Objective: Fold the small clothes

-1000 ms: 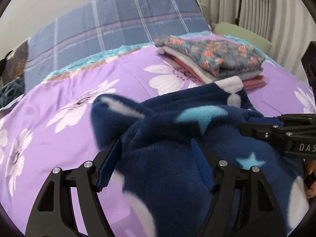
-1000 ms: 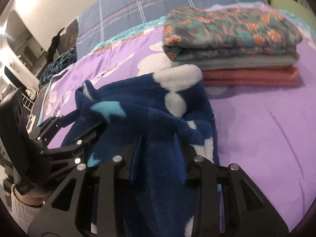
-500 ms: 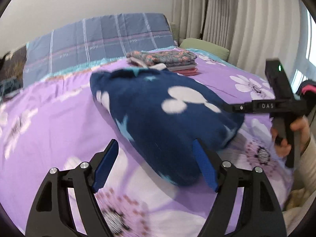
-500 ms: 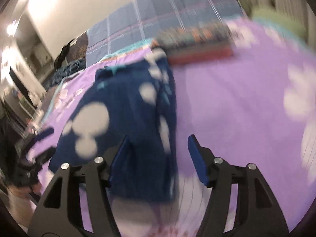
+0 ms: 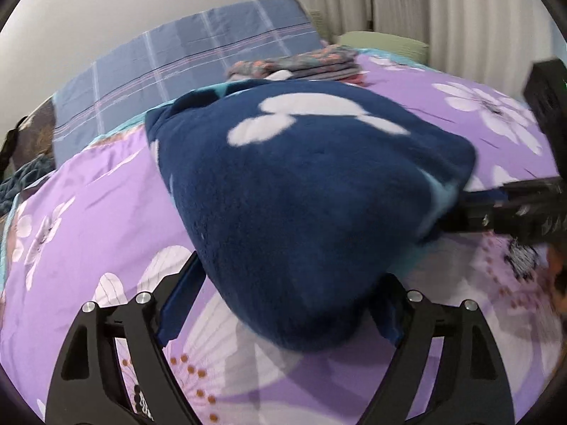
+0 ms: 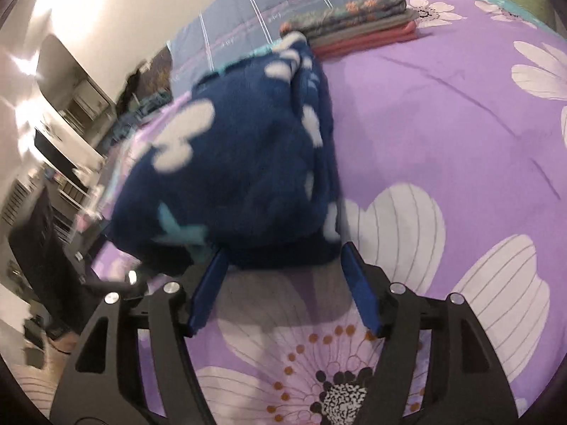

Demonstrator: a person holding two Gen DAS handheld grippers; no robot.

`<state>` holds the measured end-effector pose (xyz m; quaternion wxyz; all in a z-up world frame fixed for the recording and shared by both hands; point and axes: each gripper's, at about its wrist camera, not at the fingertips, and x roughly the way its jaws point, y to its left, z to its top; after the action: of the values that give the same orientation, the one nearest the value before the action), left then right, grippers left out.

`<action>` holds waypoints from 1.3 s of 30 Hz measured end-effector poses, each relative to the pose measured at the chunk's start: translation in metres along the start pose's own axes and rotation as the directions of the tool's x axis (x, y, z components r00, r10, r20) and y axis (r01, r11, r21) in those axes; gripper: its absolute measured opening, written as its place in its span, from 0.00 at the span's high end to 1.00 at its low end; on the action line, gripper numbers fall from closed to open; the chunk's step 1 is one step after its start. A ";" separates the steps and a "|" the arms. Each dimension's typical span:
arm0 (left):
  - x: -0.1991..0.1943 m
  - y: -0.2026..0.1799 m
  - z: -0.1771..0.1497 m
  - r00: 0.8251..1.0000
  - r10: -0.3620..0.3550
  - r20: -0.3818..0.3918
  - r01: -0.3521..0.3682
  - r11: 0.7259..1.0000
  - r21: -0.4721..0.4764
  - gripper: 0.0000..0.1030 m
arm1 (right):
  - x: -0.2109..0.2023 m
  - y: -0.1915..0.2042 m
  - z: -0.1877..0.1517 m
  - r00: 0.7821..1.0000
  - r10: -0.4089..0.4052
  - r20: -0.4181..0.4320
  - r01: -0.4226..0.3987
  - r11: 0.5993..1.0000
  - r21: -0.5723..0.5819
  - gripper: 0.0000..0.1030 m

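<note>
Purple floral bedsheet (image 5: pixel 106 212), plaid pillow (image 5: pixel 184 67), green cushion (image 5: pixel 382 40), curtains (image 5: pixel 425 0)

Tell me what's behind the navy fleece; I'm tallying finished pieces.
Behind the navy fleece sits a folded stack with floral, grey and pink layers showing. The fleece hides the stack's near-left end in the left wrist view.

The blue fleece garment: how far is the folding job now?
Done: a folded pile sits at the far end of the bed. In hand: the blue fleece garment lies doubled over, the left gripper just opening, the right gripper open. Left: stacking it.
</note>
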<state>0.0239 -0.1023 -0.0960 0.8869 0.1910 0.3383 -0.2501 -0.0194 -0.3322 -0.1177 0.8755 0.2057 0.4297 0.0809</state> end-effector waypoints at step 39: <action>-0.068 0.031 -0.034 0.980 -0.198 0.009 0.198 0.980 0.013 0.79 | 0.013 0.014 0.042 0.995 -0.065 0.079 0.066 0.998 -0.017 0.86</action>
<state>-0.0195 -0.0390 -0.0672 0.8581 0.1603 0.3497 -0.3402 0.0222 -0.3280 -0.0978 0.8958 0.1860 0.4009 0.0482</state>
